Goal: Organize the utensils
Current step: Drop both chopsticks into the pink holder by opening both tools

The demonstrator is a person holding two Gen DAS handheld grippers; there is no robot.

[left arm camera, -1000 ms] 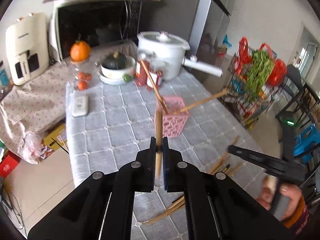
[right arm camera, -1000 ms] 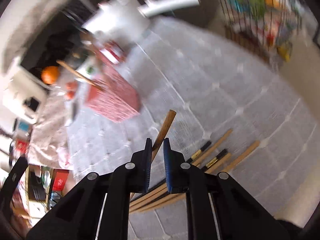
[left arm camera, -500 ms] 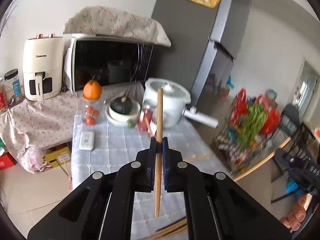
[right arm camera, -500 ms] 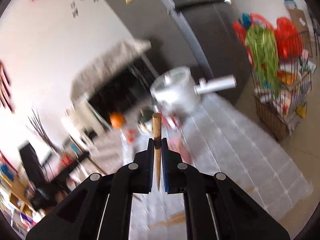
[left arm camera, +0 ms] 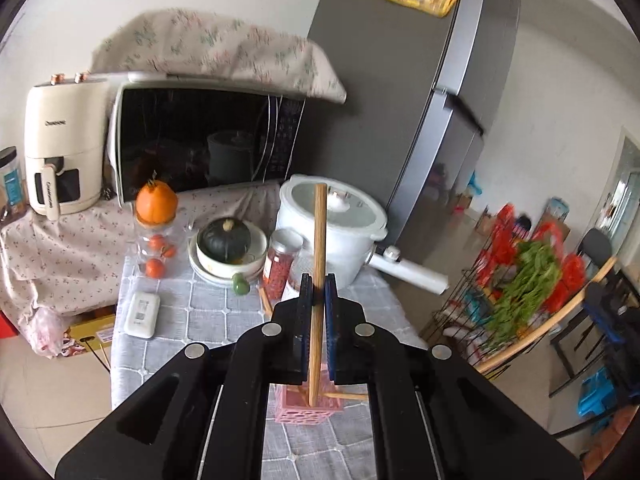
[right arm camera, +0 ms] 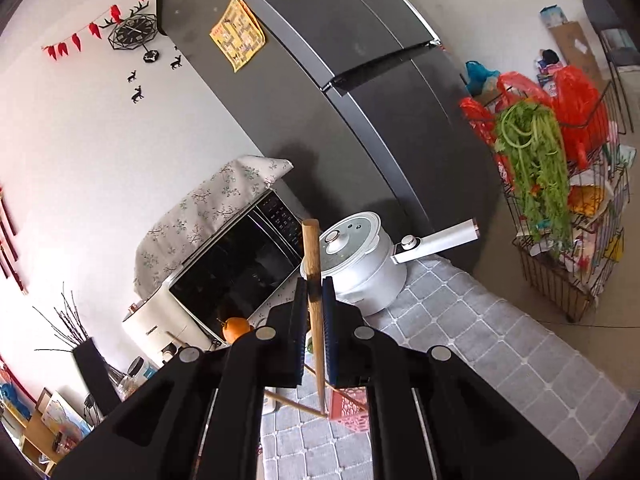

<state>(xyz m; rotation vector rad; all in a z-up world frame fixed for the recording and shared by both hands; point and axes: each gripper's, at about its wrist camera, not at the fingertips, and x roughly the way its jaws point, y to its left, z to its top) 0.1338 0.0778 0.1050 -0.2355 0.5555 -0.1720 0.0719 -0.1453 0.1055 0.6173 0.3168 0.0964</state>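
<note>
My left gripper [left arm camera: 315,292] is shut on a wooden chopstick [left arm camera: 319,240], held upright, its lower tip just above the pink perforated holder [left arm camera: 308,410] on the grey checked tablecloth. Other chopsticks lean out of that holder. My right gripper [right arm camera: 315,296] is shut on another wooden chopstick [right arm camera: 312,256], also upright, its tip beside the same pink holder [right arm camera: 350,408]. A chopstick [right arm camera: 288,400] leans out of it to the left.
At the table's back stand a white pot with a long handle [left arm camera: 336,232], a bowl with a dark squash [left arm camera: 228,248], a red-filled jar [left arm camera: 280,264], an orange on a clear container [left arm camera: 156,204] and a white remote [left arm camera: 142,314]. A wire rack with greens [left arm camera: 520,300] stands to the right.
Both grippers rose from the table, each carrying a chopstick turned upright. They have come over the pink holder, which now lies just below the fingers.
</note>
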